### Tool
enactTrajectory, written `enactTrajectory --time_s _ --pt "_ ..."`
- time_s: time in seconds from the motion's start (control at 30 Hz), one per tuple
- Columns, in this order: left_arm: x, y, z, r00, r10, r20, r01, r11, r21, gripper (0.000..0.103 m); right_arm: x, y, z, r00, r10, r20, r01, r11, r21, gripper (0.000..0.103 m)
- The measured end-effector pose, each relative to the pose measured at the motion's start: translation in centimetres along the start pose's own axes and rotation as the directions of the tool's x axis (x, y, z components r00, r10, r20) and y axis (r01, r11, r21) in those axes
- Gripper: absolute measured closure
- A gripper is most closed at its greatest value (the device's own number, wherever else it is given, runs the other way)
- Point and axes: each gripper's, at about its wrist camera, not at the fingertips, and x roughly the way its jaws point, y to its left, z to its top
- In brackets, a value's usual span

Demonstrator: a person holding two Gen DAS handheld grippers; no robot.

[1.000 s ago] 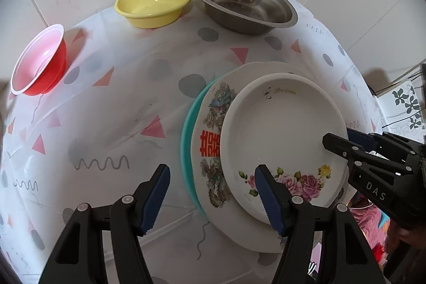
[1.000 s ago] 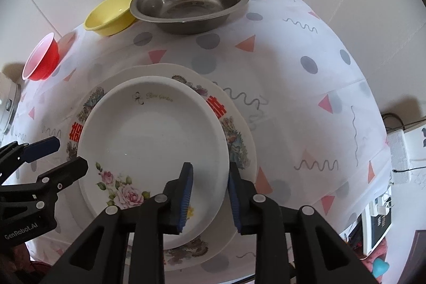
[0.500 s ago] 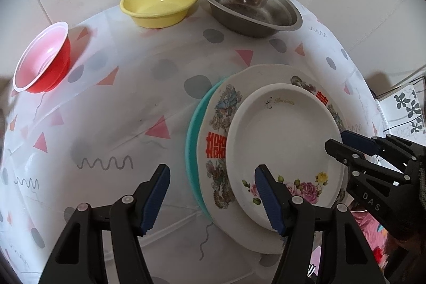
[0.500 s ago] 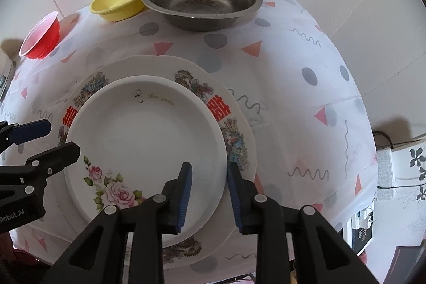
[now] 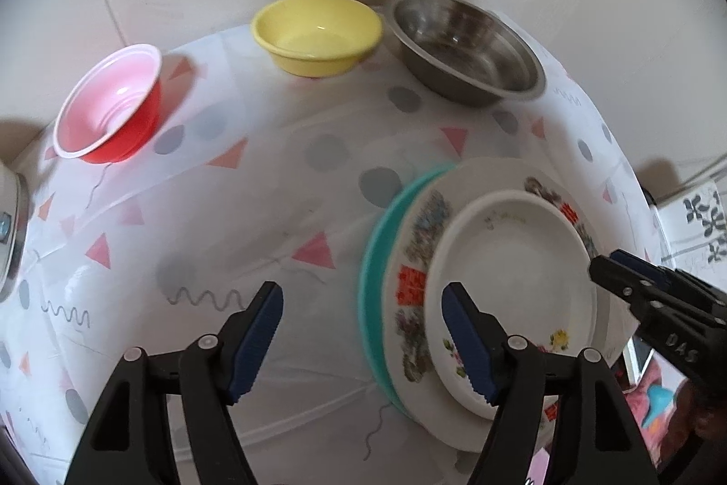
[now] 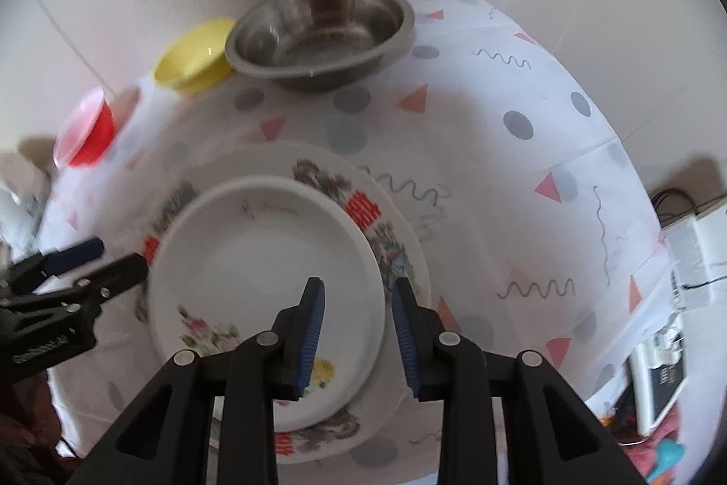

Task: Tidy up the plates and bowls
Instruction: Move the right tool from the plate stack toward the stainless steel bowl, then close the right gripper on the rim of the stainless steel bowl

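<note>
**Three stacked plates, three empty bowls on a patterned cloth**

The surface (image 5: pixel 281 185) wears a thin, glossy white cloth printed with grey dots, pink triangles and grey squiggles, creased in places. On it sits a stack of round plates: a teal plate (image 5: pixel 370 271) at the bottom, showing only as a crescent edge; on that a wide white plate (image 6: pixel 390 239) with red characters and dark printed motifs round its rim; on top a smaller, deeper white dish (image 6: pixel 259 271) with painted roses and a yellow flower.

Along the back wall stand three bowls, all empty. The red bowl (image 5: pixel 113 107) is thin plastic with a white, ribbed inside. The yellow bowl (image 5: pixel 318 30) is smooth, matte plastic. The steel bowl (image 5: pixel 468 48) is broad, shiny and touches the yellow one's rim or nearly so.

The left tool (image 5: pixel 361 339) stands wide and is opening, nothing between its ribbed blue pads, beside the stack's left edge. The right tool (image 6: pixel 356 332) is narrow and opening over the rose dish's rim, its pads apparently not pressing on it.
</note>
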Motion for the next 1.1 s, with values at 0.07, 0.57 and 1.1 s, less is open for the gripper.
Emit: enactTrajectory --time_s 0.07,0.57,1.1 --pt "-0.1 0.6 0.3 1.000 0.004 0.005 -0.004 1.000 -0.024 0.029 -0.4 -0.3 0.4 0.999 0.022 0.027 -0.023 0.999 0.026 0.072" --pt "-0.5 3.1 3.4 0.998 0.054 0.039 -0.049 0.990 -0.130 0.018 0.3 -3.9 6.1 0.990 0.099 0.099 -0.108 0.990 0.095 0.064" --pt "0.2 3.6 5.6 0.997 0.068 0.039 -0.058 0.974 -0.219 0.015 7.1 -7.2 15.8 0.977 0.190 0.096 -0.208 0.947 0.245 0.050"
